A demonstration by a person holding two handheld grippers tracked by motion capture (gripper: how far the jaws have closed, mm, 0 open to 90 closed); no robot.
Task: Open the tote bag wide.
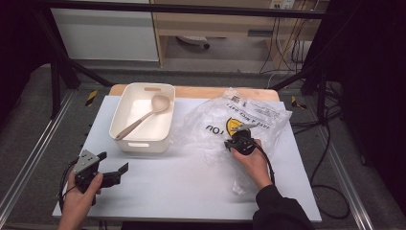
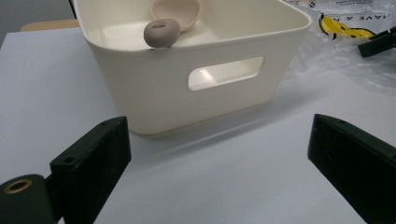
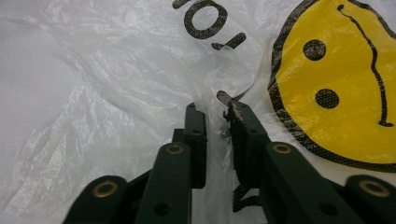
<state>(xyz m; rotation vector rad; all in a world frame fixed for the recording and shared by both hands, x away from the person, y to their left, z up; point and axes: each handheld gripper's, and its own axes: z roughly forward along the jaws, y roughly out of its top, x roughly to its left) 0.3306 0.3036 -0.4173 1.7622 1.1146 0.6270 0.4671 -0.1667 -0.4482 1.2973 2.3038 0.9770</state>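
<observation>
A crumpled clear plastic bag with a yellow smiley face and black lettering lies on the right half of the white table. My right gripper rests on it, and in the right gripper view its jaws are shut on a pinched fold of the bag. A cream plastic bin stands at the back left with a beige spoon lying in it, the handle end resting on the near rim. My left gripper is open, low over the table in front of the bin, with nothing between its jaws.
The white table top lies on a wooden board between metal frame rails. Cables trail on the floor at the right. In the left gripper view the bag and the right gripper show at the far right.
</observation>
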